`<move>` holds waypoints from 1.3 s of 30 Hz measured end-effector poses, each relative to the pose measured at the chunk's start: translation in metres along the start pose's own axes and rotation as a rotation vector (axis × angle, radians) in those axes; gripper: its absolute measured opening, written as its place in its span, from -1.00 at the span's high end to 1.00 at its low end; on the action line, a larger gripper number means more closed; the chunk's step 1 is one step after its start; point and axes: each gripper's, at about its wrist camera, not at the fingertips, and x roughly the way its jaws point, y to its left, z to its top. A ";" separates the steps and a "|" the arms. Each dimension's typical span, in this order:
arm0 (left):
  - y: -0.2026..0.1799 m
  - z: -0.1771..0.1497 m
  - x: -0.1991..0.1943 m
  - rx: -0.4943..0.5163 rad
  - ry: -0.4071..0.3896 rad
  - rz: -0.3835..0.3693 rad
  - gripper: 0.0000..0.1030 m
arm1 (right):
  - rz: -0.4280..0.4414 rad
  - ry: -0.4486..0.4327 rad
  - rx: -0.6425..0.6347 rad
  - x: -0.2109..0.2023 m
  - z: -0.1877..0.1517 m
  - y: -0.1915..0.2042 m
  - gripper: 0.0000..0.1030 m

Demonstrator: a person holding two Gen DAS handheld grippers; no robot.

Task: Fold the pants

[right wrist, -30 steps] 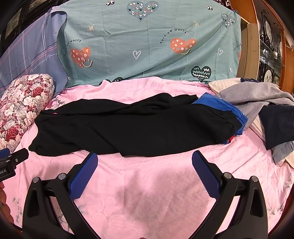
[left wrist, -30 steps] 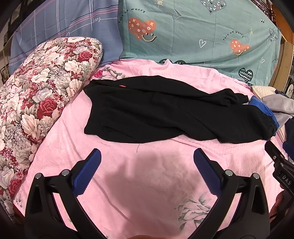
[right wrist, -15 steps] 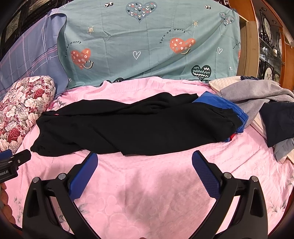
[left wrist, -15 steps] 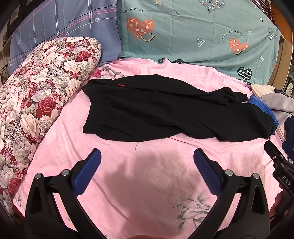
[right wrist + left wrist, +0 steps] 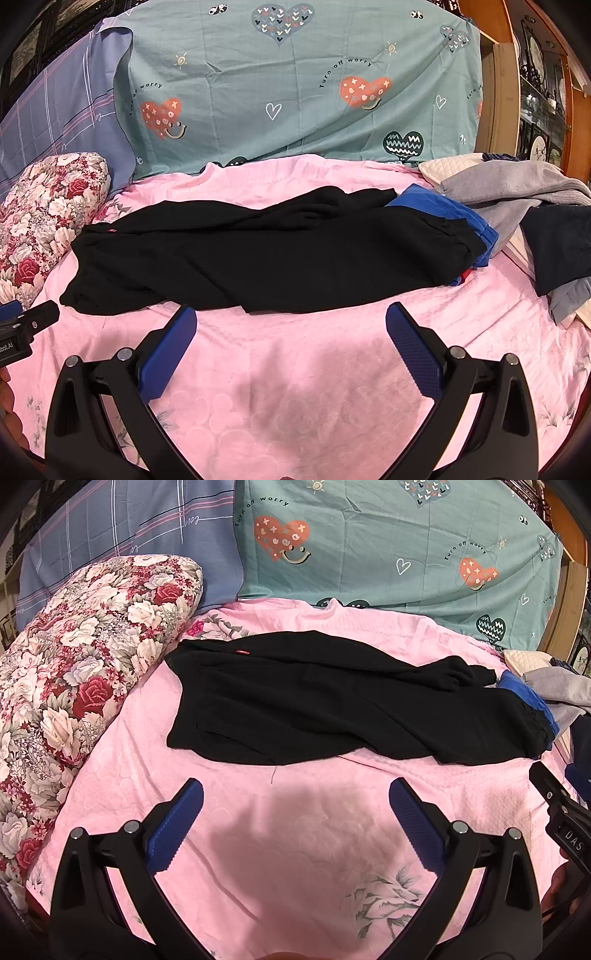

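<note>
Both tongs are spread wide and grasp nothing.

From the left wrist, the left gripper [image 5: 295, 794] hovers over bare pink bedsheet [image 5: 295, 849], its blue pads [image 5: 177, 823] well apart. Black pants [image 5: 332, 709] lie flat across the sheet at 12 o'clock, waistband toward 10 o'clock beside a floral pillow [image 5: 85, 679], cuffs toward 3 o'clock resting on a blue garment [image 5: 528, 698]. A small red tag [image 5: 242, 652] shows near the waistband. A black part of the right tool pokes in at 4 o'clock.

From the right wrist, the right gripper [image 5: 291, 317] hangs released just short of the pants' [image 5: 277, 254] near edge. The pants stretch from 9 to 2 o'clock, cuffs overlapping the blue garment [image 5: 450, 214]. A grey garment [image 5: 509, 188] and a dark navy one [image 5: 561, 247] are piled at 2 to 3 o'clock. A teal heart-print sheet [image 5: 295, 103] hangs behind at 12 o'clock.
</note>
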 end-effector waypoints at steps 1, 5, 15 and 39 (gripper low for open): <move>0.000 0.000 0.000 -0.001 -0.001 0.001 -0.96 | 0.002 0.001 -0.001 0.000 0.000 0.000 -0.97; 0.000 0.001 -0.001 0.000 0.000 0.001 -0.96 | 0.000 0.005 -0.004 0.001 0.000 0.000 -0.97; 0.001 0.004 -0.001 0.000 -0.002 -0.004 -0.96 | -0.003 -0.004 -0.012 0.000 0.005 0.001 -0.97; 0.018 0.014 0.017 -0.022 0.043 -0.061 -0.96 | -0.025 0.005 -0.009 0.010 0.006 -0.002 -0.97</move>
